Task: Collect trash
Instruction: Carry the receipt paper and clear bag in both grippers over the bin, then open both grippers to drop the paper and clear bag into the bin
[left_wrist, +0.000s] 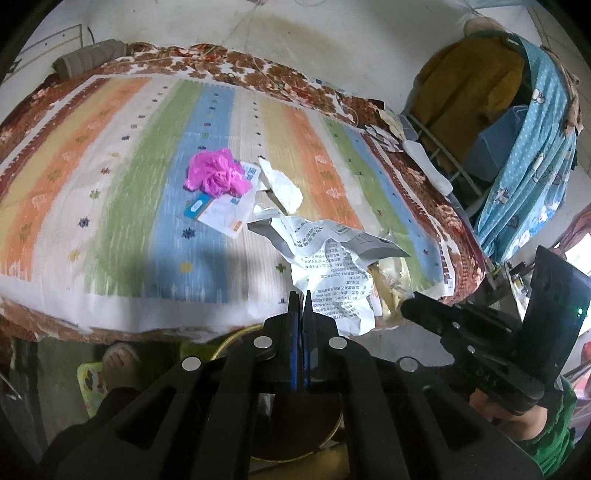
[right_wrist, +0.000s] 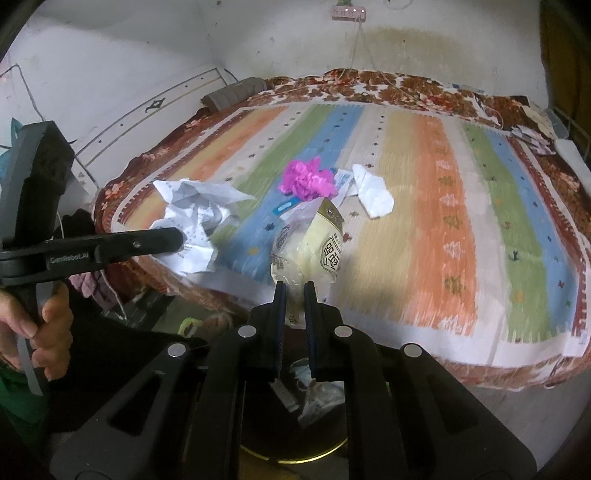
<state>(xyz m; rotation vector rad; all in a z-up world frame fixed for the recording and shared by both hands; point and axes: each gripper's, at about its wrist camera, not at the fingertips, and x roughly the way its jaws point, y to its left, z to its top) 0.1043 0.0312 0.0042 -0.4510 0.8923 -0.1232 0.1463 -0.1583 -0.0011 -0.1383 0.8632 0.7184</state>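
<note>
A: Left tool (left_wrist: 300, 295) pinched on printed paper (left_wrist: 332, 266); right tool (right_wrist: 294, 286) narrow, gripping snack bag (right_wrist: 310, 247).

B: Bin (right_wrist: 295, 456) directly under both, six o'clock. Pink bag (right_wrist: 308, 181) on bed (right_wrist: 461, 221), twelve o'clock.

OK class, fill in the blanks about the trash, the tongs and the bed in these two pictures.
1. The left tongs are shut on a crumpled sheet of printed ____.
2. The right tongs grip a ____ snack bag.
3. The crumpled plastic bag lying on the striped bedspread is ____ in colour.
4. Below both tongs stands a round ____ with trash inside.

Missing words: paper; yellow; pink; bin
</note>
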